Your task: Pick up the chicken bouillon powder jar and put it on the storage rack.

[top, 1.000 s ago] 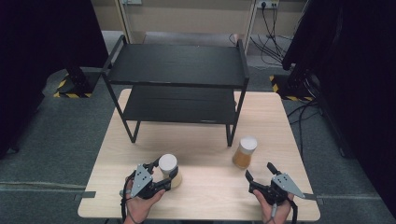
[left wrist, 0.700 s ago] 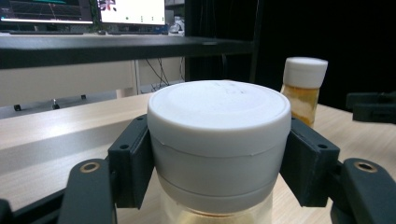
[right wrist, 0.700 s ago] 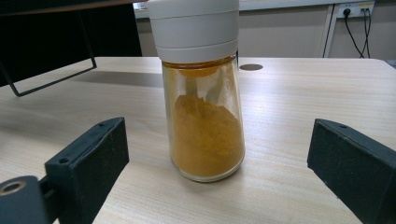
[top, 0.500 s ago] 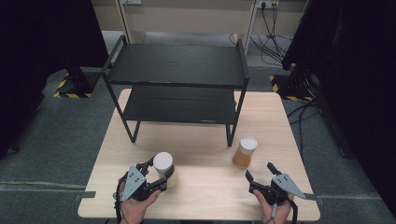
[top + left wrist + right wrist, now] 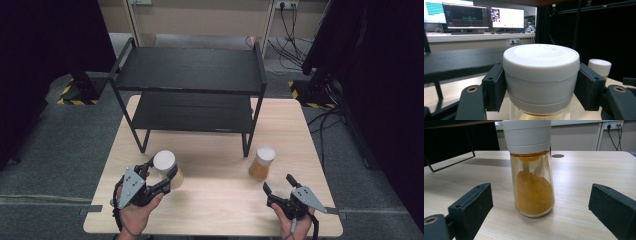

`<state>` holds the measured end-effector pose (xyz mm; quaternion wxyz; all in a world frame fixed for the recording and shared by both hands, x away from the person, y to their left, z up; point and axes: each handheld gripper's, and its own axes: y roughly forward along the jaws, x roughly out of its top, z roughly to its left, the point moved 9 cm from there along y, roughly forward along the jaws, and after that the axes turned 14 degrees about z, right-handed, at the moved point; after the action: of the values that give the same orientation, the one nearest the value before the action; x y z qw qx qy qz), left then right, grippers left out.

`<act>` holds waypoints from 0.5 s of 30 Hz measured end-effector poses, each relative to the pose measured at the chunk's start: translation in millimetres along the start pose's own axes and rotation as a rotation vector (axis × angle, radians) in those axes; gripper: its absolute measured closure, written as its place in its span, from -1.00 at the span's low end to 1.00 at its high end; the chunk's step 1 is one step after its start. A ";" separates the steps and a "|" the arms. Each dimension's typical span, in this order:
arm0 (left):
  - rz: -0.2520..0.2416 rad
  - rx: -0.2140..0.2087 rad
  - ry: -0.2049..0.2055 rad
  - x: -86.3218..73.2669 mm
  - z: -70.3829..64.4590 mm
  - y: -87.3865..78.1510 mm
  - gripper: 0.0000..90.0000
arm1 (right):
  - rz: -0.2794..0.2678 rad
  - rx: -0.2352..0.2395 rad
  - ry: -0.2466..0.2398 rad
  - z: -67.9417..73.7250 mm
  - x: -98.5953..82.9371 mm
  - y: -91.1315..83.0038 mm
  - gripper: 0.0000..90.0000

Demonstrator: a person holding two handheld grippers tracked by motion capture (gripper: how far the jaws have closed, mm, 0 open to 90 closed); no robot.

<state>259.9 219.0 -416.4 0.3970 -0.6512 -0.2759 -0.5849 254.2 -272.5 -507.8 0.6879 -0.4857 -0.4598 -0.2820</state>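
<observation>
Matt white plastic lid (image 5: 541, 65), clear glass jar (image 5: 533, 185)

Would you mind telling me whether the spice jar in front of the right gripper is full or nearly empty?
Roughly half full: orange powder fills the lower part of the jar beneath its white lid.

White cap (image 5: 541, 72) between the left jaws, glass clear. Ahead of the right jaws: jar (image 5: 532, 167), orange-yellow powder, white cap. Jaws black.

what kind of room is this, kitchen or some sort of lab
Most likely a lab or recording workspace, not a kitchen. A bare wooden table stands on grey floor between dark curtains, a desk with lit monitors sits behind it, and cables run to wall sockets.
</observation>
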 end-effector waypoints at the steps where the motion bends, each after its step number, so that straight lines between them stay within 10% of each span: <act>1: -0.005 0.004 -0.002 2.6 1.6 -0.8 -0.26 | 0.000 0.000 0.001 0.0 -0.1 0.0 -0.88; 15: -0.072 0.078 0.005 41.2 20.4 -10.7 -0.26 | -0.001 0.002 0.005 -0.3 -0.1 -0.1 -0.88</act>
<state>268.8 237.5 -374.0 0.4015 -0.6234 -0.3207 -0.5893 254.2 -272.8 -507.9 0.6895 -0.4839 -0.4586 -0.2831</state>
